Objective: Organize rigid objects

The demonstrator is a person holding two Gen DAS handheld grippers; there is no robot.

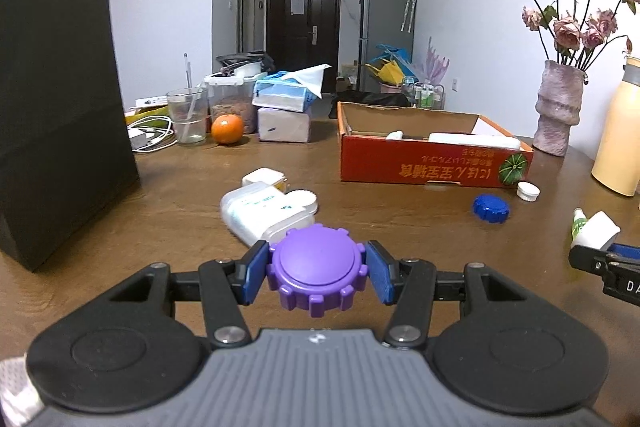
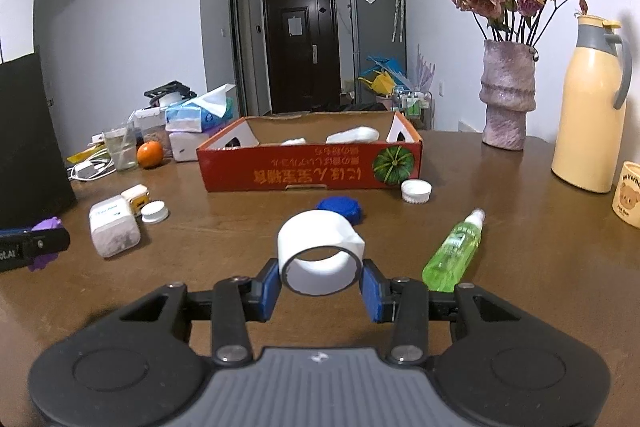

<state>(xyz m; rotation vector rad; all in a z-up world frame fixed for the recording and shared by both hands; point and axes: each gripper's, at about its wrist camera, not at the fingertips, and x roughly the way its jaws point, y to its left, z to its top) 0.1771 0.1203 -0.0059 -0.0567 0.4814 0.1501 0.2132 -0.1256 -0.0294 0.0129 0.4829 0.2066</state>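
Brown counter (image 1: 400,219), a red box (image 1: 436,163) at its far side. Left claw (image 1: 316,273) grips a purple cap (image 1: 316,269) by its ribbed rim; right claw (image 2: 320,285) pinches a white ring (image 2: 320,255) across its sides. Both look light, stiff plastic; the ring's smooth wall could slip.

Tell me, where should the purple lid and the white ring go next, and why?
Probably forward, over the red cardboard box. The left hand-held gripper already grips the purple lid, the right hand-held gripper grips the white ring, and the box ahead already holds white things.
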